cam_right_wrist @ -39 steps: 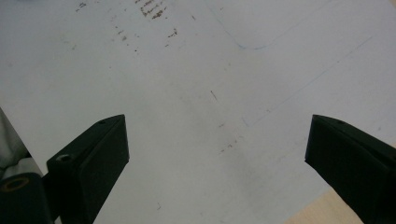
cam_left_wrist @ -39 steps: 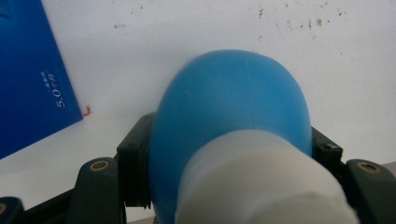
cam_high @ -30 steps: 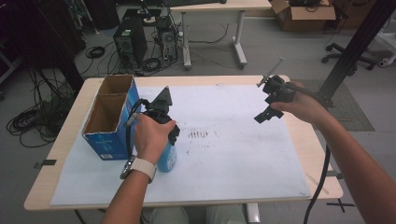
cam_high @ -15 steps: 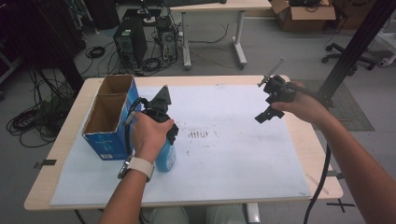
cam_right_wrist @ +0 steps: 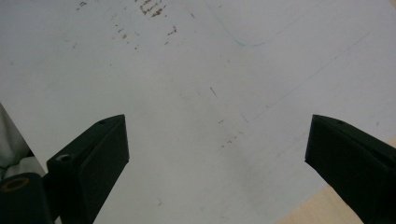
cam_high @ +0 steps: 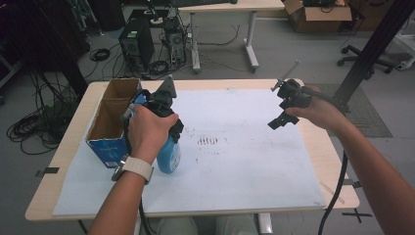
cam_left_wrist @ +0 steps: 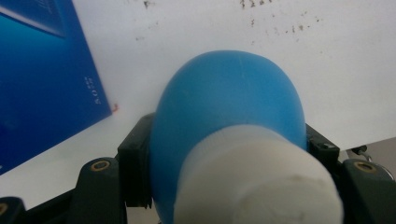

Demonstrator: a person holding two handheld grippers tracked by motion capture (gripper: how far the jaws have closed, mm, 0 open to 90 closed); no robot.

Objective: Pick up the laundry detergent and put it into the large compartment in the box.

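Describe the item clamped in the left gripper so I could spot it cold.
On the white sheet covering the table, look left, beside the open blue cardboard box. There the left gripper clamps a blue bottle between its fingers; its rounded blue body and white cap set it apart from the box.

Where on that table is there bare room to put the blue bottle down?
The white sheet is bare between the blue bottle and the right gripper, apart from ink smudges, and along its near edge. It is crowded at the left, where the left gripper holds the bottle beside the cardboard box.
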